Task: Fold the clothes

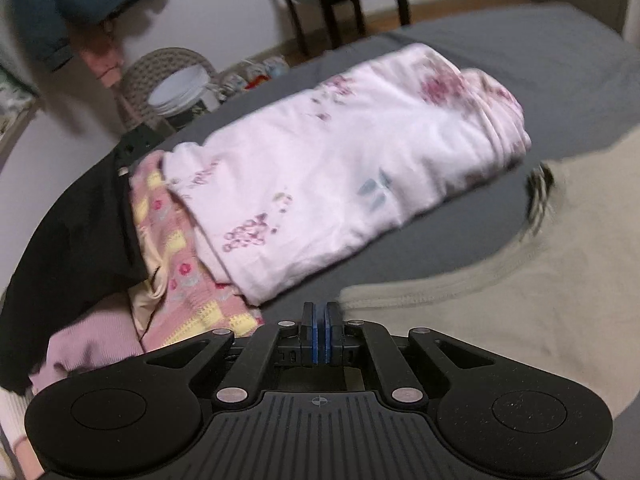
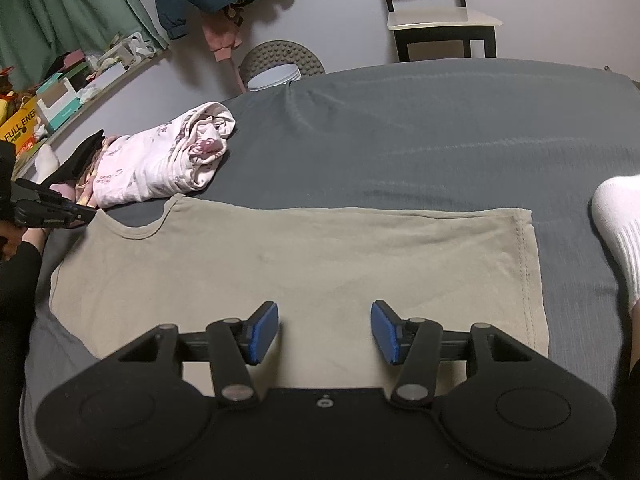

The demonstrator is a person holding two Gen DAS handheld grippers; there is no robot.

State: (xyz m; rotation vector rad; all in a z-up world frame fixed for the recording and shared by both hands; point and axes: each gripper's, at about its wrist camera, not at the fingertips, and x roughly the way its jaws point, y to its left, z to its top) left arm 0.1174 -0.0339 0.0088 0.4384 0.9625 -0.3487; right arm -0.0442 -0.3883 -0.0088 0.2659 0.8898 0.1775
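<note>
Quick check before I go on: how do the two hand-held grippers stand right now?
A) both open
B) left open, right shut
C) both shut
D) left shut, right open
D: the left hand-held gripper has its blue pads pressed together at the edge of the beige top, while the right hand-held gripper hovers over that top with its pads wide apart.

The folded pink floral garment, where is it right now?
In the right wrist view, the folded pink floral garment lies upper left on the grey bedsheet, just beyond the neckline of the flat beige shirt, against the pile of other clothes.
</note>
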